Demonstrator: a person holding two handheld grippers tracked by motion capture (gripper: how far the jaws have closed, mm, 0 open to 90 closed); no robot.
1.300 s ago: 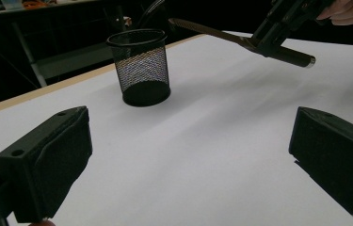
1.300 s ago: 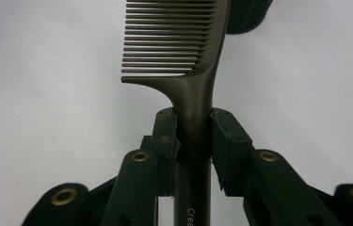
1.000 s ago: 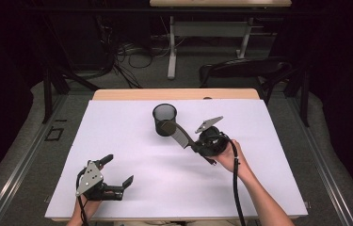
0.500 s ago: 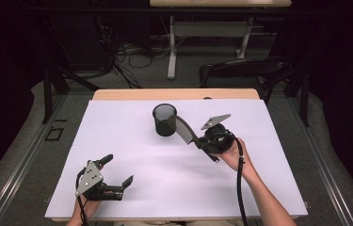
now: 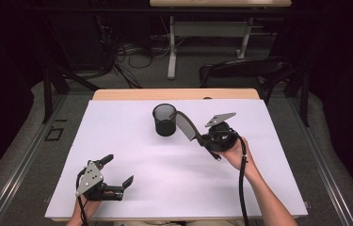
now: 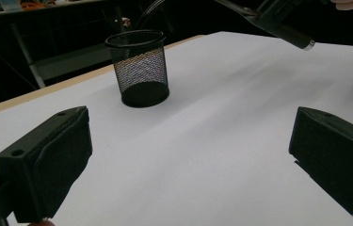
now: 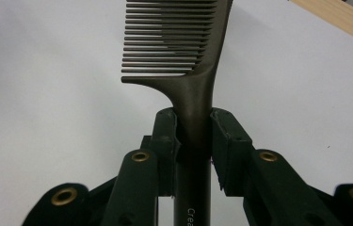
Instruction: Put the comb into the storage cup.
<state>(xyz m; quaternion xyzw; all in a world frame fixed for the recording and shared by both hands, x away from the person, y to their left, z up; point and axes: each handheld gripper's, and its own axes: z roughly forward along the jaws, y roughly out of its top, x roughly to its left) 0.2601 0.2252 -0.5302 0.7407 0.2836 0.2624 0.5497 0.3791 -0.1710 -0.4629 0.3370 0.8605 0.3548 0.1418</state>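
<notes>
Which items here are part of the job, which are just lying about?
In the job:
- comb, clamped by its handle in the right gripper
- black mesh cup, just beside the comb's toothed end

Just about:
- left gripper, jaws open, holding nothing
- white table cover
- chair behind the table

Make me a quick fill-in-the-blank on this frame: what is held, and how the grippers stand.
1. The right gripper is shut on the handle of a ____.
2. The comb's toothed end points toward the mesh ____.
3. The left gripper's jaws stand ____, with nothing between them.
4. The mesh cup stands ____ on the white table.

Missing words: comb; cup; open; upright
</notes>
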